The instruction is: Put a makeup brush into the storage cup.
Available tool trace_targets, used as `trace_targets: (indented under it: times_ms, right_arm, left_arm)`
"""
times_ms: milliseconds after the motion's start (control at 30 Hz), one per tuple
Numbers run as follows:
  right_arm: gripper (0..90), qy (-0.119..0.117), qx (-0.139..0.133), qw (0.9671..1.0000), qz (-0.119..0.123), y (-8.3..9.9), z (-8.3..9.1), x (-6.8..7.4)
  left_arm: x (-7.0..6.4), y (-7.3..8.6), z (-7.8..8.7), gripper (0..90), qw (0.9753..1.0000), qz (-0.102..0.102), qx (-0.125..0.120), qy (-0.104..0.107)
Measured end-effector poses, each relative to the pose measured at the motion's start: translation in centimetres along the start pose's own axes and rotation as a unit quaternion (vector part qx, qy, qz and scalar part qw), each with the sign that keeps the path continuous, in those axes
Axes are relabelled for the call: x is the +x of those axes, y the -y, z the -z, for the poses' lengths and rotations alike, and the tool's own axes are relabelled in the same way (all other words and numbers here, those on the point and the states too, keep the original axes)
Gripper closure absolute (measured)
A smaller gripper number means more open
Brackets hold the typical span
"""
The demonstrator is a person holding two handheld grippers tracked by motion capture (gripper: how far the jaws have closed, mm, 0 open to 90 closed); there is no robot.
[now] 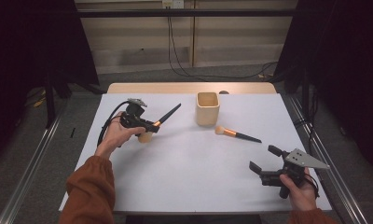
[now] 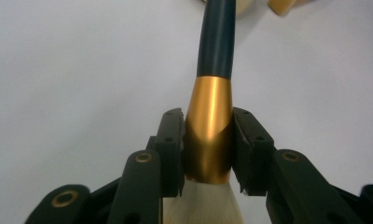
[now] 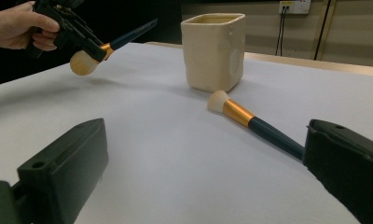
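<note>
Nearest the high camera, the right gripper [image 1: 265, 163] waits low over the table [image 1: 189, 177], jaws wide apart, aimed at the second brush [image 1: 237, 134] lying beside the cup [image 1: 207, 108]. The left gripper [image 1: 150, 126] holds the first brush [image 1: 160, 121] in the air left of the cup, jaws clamped on its gold collar, handle pointing toward the cup, probably so it can go in handle first.

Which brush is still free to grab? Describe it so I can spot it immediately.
Start at the cream cup near the table's far edge. Just to its right and nearer the person lies the free brush, flat on the white table, bristles toward the cup. The other brush is clamped in the left gripper.
</note>
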State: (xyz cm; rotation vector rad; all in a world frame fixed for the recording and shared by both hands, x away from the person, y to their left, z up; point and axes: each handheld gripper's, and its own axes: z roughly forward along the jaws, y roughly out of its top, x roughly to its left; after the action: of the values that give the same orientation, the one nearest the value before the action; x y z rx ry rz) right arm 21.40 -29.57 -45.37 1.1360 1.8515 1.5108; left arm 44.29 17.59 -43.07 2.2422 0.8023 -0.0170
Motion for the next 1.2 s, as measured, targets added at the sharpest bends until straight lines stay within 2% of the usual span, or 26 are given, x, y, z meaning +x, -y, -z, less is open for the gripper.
trace_targets:
  times_ms: [233,367,400,467,667,700,733,900,1000,1133,1200]
  right_arm:
    - [0.0,0.003,0.0,1.0,0.0,0.0,0.0,0.0]
    - [0.0,0.003,-0.001,1.0,-0.001,0.0,0.0,0.0]
    - [0.0,0.003,-0.001,1.0,0.0,0.0,0.0,0.0]
    - [0.0,0.002,-0.001,1.0,0.0,0.0,0.0,0.0]
    - [0.0,0.001,-0.002,1.0,0.0,0.0,-0.1,0.1]
    - [0.0,0.001,-0.002,1.0,0.0,0.0,-0.1,0.1]
    - [0.0,0.0,-0.002,1.0,0.001,0.0,-0.1,0.1]
    - [0.0,-0.004,0.001,1.0,0.002,0.0,-0.2,0.1]
    - [0.0,-0.006,0.0,1.0,0.005,-0.1,-0.2,0.2]
    - [0.0,-0.005,0.0,1.0,0.006,-0.1,-0.3,0.2]
    - [0.0,-0.007,0.002,1.0,0.006,-0.1,-0.3,0.2]
  left_arm:
    - [-0.2,0.8,0.7,66.5,0.9994,0.015,-0.03,-0.008]
    - [-0.7,1.1,1.2,66.5,0.999,0.008,-0.04,-0.021]
    - [-1.1,1.3,1.5,66.5,0.9983,-0.001,-0.051,-0.026]
    - [-1.5,1.4,1.8,66.6,0.9978,-0.004,-0.061,-0.025]
    - [-2.4,1.5,2.4,66.6,0.9972,-0.012,-0.069,-0.024]
    - [-2.6,1.7,2.6,66.5,0.9962,-0.006,-0.084,-0.021]
    - [-2.6,1.8,2.7,66.5,0.996,-0.003,-0.088,-0.016]
    - [-3.6,2.1,3.2,66.5,0.9952,-0.013,-0.094,-0.023]
    - [-4.3,2.4,3.6,66.5,0.9939,-0.013,-0.109,-0.014]
    - [-5.0,2.8,3.8,66.6,0.9932,-0.015,-0.115,-0.009]
    - [-5.3,3.0,3.9,66.5,0.9928,-0.014,-0.118,-0.017]
